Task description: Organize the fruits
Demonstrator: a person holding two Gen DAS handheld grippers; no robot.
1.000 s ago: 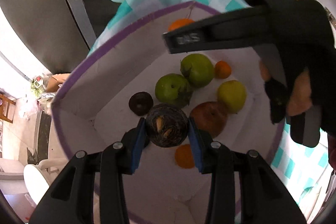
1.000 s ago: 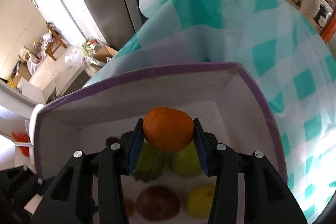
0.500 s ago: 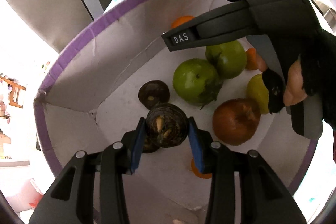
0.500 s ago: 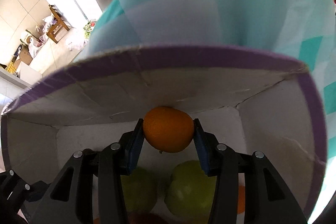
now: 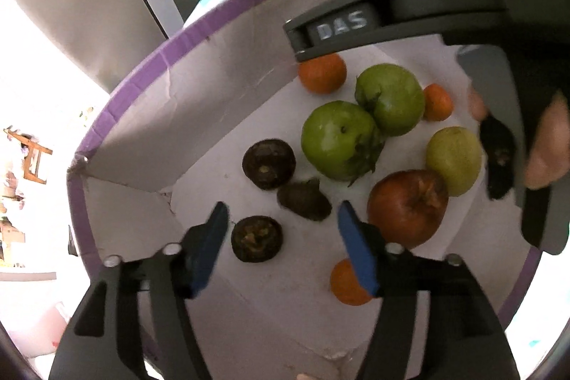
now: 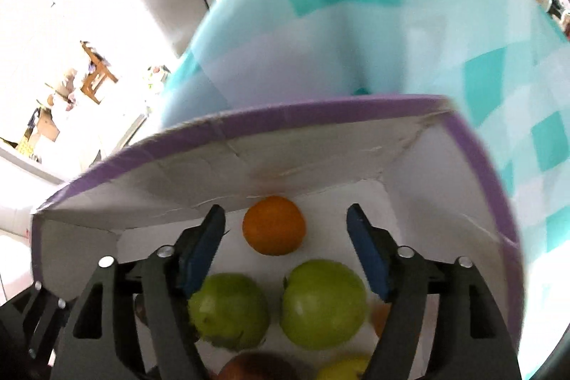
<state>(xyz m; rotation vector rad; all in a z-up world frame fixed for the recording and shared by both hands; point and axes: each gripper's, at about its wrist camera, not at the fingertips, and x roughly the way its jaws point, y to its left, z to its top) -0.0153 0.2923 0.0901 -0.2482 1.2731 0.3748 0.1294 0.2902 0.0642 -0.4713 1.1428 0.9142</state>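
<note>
Between left gripper (image 5: pixel 281 225) pads, spread wide and empty: dark fruit (image 5: pixel 303 199) on box (image 5: pixel 142 116) floor | right gripper (image 6: pixel 286 239) likewise wide, empty; orange (image 6: pixel 274 225) beyond by far wall | both look light, round, roll-prone; pinch across the middle, gently

"DAS" is printed on the right gripper (image 5: pixel 356 24) body.

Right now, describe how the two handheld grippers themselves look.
Both the left gripper and right gripper have black plastic linkage arms with silver rivets and blue finger pads. The right one's black body carries white "DAS" lettering.
</note>
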